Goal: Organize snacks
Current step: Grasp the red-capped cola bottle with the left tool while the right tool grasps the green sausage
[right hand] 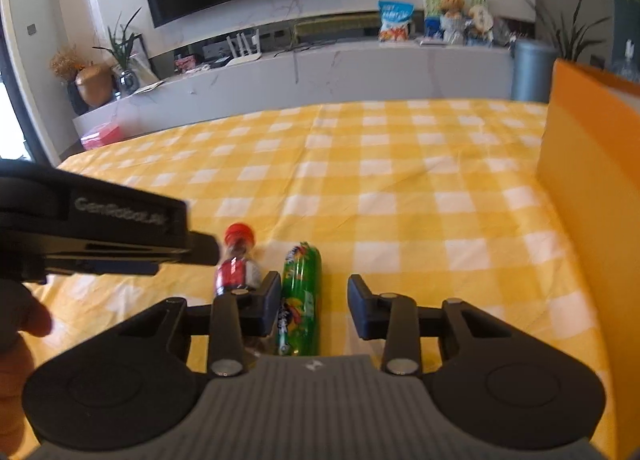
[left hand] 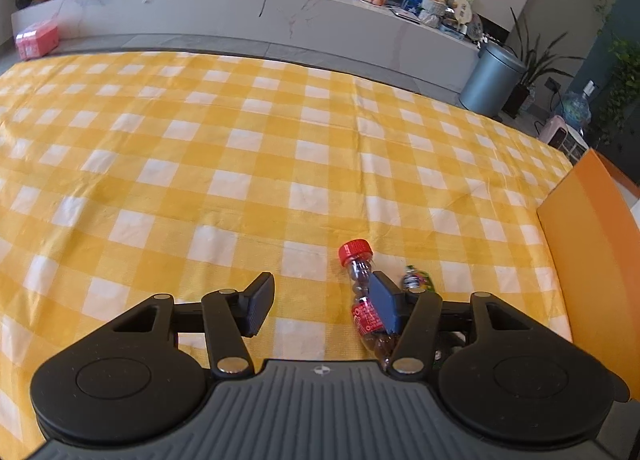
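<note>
Yellow-and-white checked surface (left hand: pixel 248 148) underneath, orange box (right hand: pixel 592 164) standing at its right edge. Lying side by side near the front: green bottle (right hand: pixel 302 292) with a bright printed label, unreadable, and a small cola bottle (left hand: pixel 366 300), red cap, red label, dark drink inside. Left gripper (left hand: pixel 324 306) tilted down, jaws apart, right finger over the cola bottle, no squeeze seen. "GenRobot.AI" legible on its side from the right wrist view. Right gripper (right hand: pixel 314 306) angled down, jaws apart around the green bottle, not pinching.
</note>
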Available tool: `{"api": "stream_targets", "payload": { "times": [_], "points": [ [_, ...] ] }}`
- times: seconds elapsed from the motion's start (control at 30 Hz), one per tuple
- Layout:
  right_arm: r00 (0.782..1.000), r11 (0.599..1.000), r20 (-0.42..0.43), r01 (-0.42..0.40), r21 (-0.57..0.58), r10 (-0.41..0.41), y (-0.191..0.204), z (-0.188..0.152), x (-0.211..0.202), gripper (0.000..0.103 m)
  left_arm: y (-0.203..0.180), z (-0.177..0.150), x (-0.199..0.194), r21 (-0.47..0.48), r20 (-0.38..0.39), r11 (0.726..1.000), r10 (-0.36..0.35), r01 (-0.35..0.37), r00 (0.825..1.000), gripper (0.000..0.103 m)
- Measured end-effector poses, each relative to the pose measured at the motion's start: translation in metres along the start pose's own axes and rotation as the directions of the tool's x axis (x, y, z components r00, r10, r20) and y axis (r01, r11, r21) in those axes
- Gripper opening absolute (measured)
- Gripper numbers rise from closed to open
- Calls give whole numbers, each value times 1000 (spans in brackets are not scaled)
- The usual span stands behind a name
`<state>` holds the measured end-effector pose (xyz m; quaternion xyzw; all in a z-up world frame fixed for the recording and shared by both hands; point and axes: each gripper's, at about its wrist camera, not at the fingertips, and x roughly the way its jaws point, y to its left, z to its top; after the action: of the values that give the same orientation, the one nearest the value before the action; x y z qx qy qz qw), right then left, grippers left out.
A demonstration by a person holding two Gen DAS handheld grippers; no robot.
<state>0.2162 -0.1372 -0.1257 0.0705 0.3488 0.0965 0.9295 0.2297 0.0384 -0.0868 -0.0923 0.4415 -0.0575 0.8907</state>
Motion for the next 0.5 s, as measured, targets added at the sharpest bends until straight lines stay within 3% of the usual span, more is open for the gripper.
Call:
{"api": "stream_targets", "payload": {
  "times": [0.2, 0.3, 0.37, 0.5],
  "points": [
    [1000, 997, 0, 16, -73, -16, 10, -9, 4, 21, -4, -1, -1, 12, 21, 1000, -18, 18, 1000, 73],
    [999, 996, 6, 44, -81, -44, 10, -9, 3, 21, -10, -2, -3, 44, 41, 999, -11, 10, 999, 80],
    [993, 990, 19, 121, -66, -120, 6, -9, 1, 21, -15, -4, -2, 72, 46, 997, -19, 15, 999, 86],
    [989, 989, 20, 144, -42, -143, -1, -5, 3, 21, -27, -9, 6, 109, 24, 993, -44, 41, 999, 86]
  ]
}}
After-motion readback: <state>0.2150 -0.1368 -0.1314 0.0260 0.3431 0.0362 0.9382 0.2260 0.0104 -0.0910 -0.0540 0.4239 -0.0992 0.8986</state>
